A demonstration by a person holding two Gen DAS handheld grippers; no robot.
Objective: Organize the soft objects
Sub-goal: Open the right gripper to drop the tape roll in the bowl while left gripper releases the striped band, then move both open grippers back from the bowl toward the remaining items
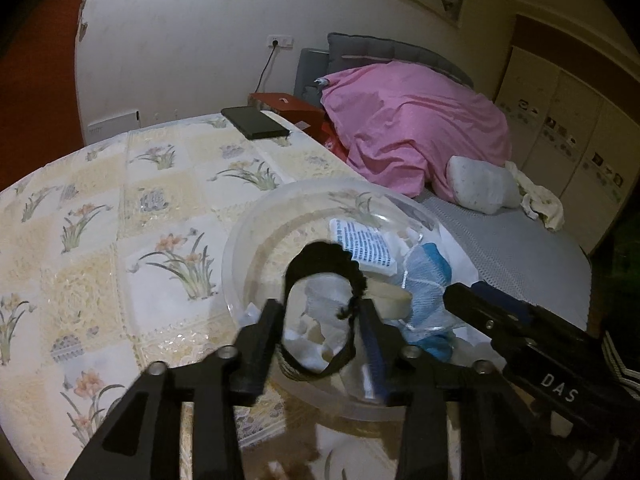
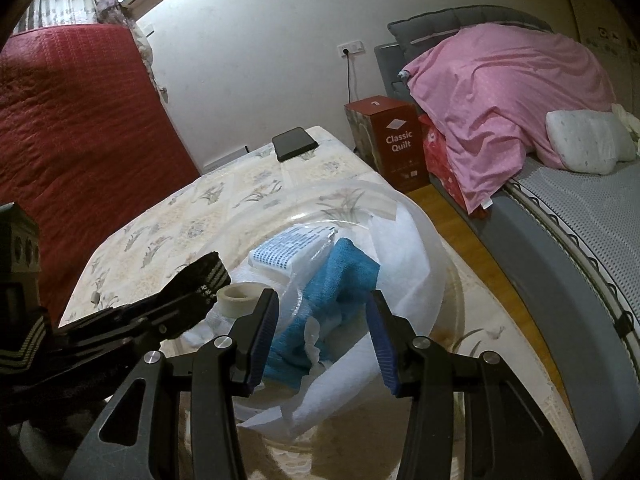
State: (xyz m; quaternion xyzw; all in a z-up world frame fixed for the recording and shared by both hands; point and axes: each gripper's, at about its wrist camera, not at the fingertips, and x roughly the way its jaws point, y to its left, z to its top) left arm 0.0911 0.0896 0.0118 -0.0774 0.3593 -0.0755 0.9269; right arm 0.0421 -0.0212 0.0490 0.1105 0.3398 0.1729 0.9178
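**A:** Where does the left gripper stand?

**B:** Over the near rim of the clear plastic bowl, which sits on the worktop with its flowered cover. A black elastic band is looped between the gripper's fingers, lying against the right finger and arching up past the tips. The fingers are partly apart, and I cannot tell whether they pinch the band or it merely hangs there.

**A:** And the right gripper?

**B:** Its fingers are spread wide with nothing between them, poised above the bowl's contents. In the left wrist view it comes in from the right, its tip near the blue cloth.

**A:** What lies in the bowl?

**B:** Soft things heaped together: the blue cloth, partly wrapped in white mesh, a white packet with blue print, a roll of pale tape and white padded sheeting that spills over the right side.

**A:** Anything else around?

**B:** A black phone lies at the far end of the worktop. Beyond it stands a red box marked "Classic Quilt", beside a bed carrying a pink quilt and a white pillow.
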